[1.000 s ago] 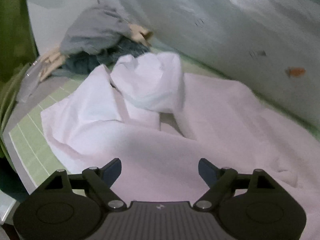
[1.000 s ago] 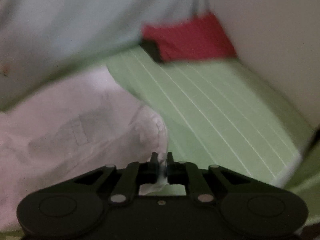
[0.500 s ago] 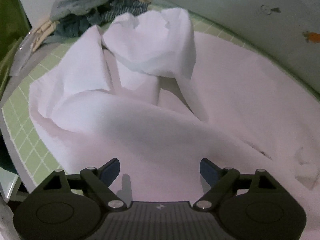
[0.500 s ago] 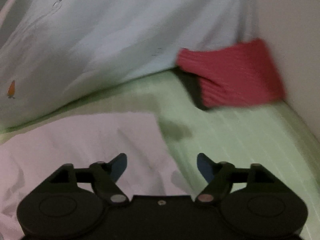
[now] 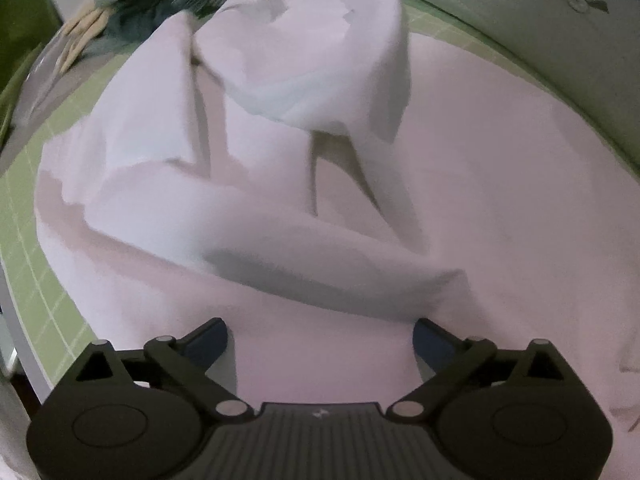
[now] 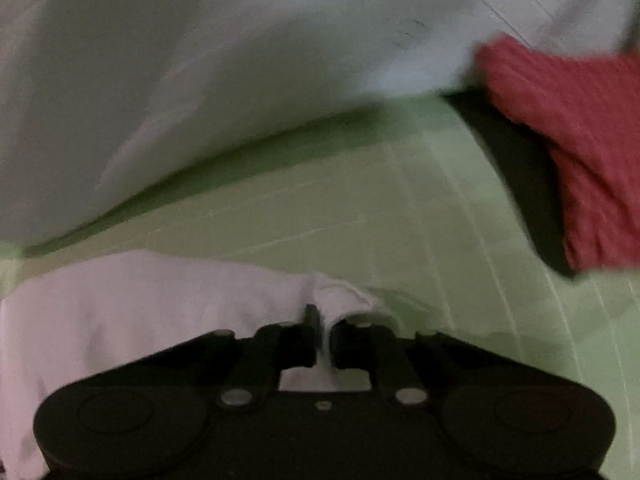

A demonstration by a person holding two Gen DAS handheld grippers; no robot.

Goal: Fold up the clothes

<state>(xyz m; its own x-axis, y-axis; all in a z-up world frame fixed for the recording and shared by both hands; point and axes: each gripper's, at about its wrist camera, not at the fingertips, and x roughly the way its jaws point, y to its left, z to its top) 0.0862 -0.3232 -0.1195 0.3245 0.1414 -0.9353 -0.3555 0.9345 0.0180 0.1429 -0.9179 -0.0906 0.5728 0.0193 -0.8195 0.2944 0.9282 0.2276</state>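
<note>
Right wrist: right gripper (image 6: 325, 334) clamps one pink garment (image 6: 152, 300) (red cloth (image 6: 576, 152) beyond); left gripper (image 5: 320, 340) gapes.

The right gripper (image 6: 325, 338), open half a second earlier, closed again on the pale garment's (image 6: 168, 300) edge, while the left gripper (image 5: 320, 340) moved closer over the cloth.

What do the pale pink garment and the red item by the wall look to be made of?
The pale pink garment looks like thin woven cotton, matte: it drapes in soft folds and bunches where the right hand-held gripper pinches it. The red item looks like ribbed knit, from its fine parallel lines; blur leaves that uncertain.
</note>
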